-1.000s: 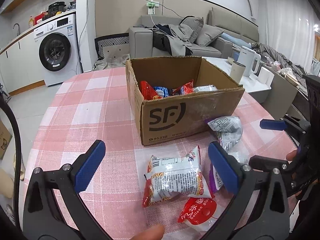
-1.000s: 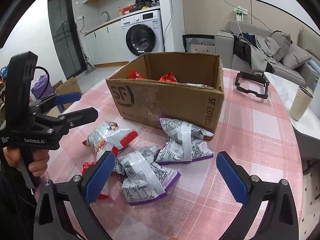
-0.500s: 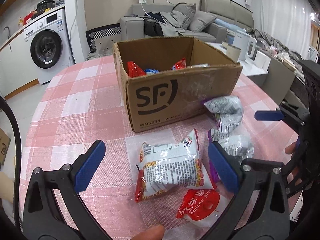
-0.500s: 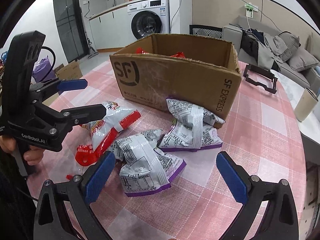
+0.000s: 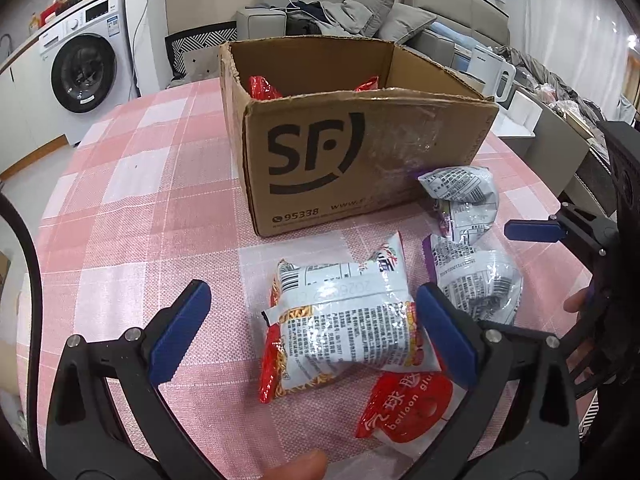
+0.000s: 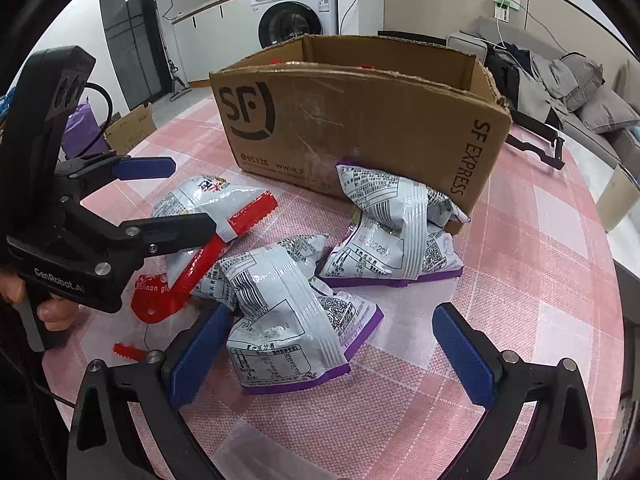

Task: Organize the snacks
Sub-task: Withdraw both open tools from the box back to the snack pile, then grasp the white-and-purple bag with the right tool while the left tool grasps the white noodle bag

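Observation:
An open SF cardboard box stands on the pink checked table, with several snack bags inside. In front of it lie a red-edged white snack bag, a red balloon-glue packet and two purple-edged white bags. My left gripper is open, low over the table, its jaws either side of the red-edged bag. My right gripper is open, its jaws around the nearer purple-edged bag.
The round table's edge curves off to the right. A black frame lies on the table beyond the box. A washing machine, a sofa and a side table with a kettle stand farther back.
Both grippers have moved down and forward toward the bags. The left now straddles the red-edged bag and the right straddles the nearer purple-edged bag. Both stayed open.

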Tool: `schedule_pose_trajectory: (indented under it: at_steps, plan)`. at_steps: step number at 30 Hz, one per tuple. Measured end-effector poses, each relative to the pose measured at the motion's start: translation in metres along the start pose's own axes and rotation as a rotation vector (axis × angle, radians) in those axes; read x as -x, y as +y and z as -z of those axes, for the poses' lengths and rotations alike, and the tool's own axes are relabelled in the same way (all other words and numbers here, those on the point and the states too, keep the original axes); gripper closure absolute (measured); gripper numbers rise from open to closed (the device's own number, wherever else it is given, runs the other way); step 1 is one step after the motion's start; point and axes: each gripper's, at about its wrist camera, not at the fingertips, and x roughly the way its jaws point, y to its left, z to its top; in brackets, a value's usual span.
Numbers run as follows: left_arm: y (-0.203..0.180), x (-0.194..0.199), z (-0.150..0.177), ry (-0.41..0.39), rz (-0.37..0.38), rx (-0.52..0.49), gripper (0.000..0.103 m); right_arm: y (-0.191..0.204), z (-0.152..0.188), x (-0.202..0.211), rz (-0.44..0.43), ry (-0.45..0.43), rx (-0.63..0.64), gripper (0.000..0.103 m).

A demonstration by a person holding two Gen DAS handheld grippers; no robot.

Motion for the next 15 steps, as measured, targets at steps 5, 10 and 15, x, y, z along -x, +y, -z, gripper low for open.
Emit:
schedule_pose_trajectory:
  at_steps: [5, 10, 15]
  plan:
    - [0.003, -0.005, 0.002, 0.013, 0.014, 0.010, 0.001, 0.004, 0.000, -0.004, -0.002, 0.005, 0.009, 0.000]
    - [0.007, -0.012, 0.002, 0.034, 0.033, 0.027, 0.001, 0.002, 0.000, -0.007, -0.013, 0.011, -0.009, 0.000]
    - [0.014, -0.016, 0.000, 0.044, 0.048, 0.039, 0.000, 0.003, -0.001, -0.006, -0.018, -0.003, -0.027, 0.000]
